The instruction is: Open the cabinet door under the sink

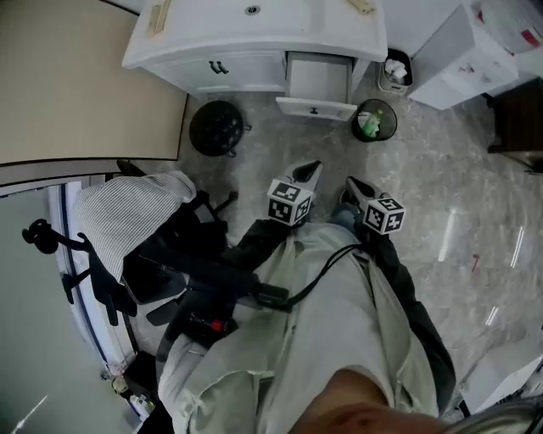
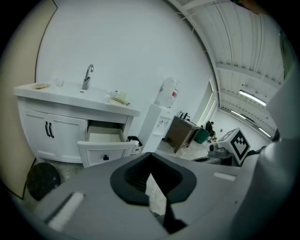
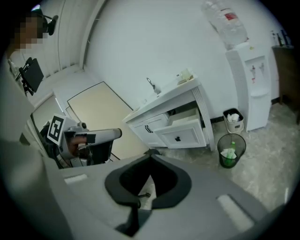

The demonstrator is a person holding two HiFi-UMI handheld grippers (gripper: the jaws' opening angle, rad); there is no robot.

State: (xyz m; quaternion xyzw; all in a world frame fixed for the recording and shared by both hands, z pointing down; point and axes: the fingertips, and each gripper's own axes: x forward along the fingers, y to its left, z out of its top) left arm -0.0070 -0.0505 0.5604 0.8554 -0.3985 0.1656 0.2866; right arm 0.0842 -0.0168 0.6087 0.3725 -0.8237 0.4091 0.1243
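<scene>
Two pairs of tips pressed together on nothing: left gripper (image 1: pixel 310 168) and right gripper (image 1: pixel 352 182), side by side over the near middle of the floor, both aimed at the far vanity (image 1: pixel 170 55). Confirmed in each gripper's own view, with only bare floor behind the closed pads.

Task's thing at the far left: the cabinet door (image 1: pixel 250 72) under the sink (image 1: pixel 271 21), two white leaves shut flush, with a pair of black handles (image 1: pixel 219 67) at the seam. Just right of it, a drawer (image 1: pixel 316 108) pulled out toward the near side. On the floor just near of the door, a black round object (image 1: pixel 217 127) (a stool or a lidded bin, hard to tell which). Farther right, a mesh wastebasket (image 1: pixel 374 119).

Judged as the approach step: well apart from the door, no contact with either handle, nothing opened yet.

Next, by this reading: closing the gap toward the far left, spreading one gripper's jaws, setting them around one handle, clamping, then drawing that leaf toward the near side along its hinge arc. Calls for care with the black round object, likely in the path of the swing, and for a line clear of the drawer front on the right. Left gripper probably the handier one, being nearer the handles.
</scene>
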